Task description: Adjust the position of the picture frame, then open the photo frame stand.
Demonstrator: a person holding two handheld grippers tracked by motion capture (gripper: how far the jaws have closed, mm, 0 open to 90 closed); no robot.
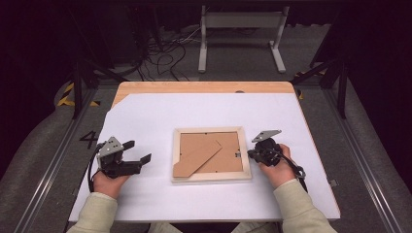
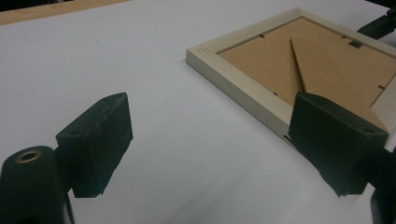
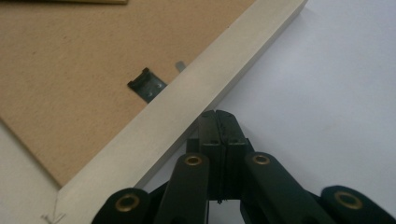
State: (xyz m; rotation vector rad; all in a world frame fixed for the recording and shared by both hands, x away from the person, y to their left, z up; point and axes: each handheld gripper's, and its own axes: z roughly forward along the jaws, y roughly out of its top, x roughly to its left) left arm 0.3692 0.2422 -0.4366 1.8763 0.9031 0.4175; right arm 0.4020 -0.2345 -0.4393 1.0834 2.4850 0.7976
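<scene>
Frame [image 1: 211,177] lies face-down at the middle of the white sheet [image 1: 145,111], its stand flap [image 1: 197,158] flat on the backing. Right gripper [image 1: 250,154], jaws pressed together and empty, noses its right rail; a harder push could skid the frame. Left gripper [image 1: 137,151] waits spread, well apart. The right gripper view adds a small metal clip [image 3: 147,85] at the rail

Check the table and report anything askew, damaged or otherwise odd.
Nothing stands out. The picture frame lies face down, square to the table edge on the white sheet, backing board and stand flat. The left gripper is open beside it; the right gripper is shut at its edge.
</scene>
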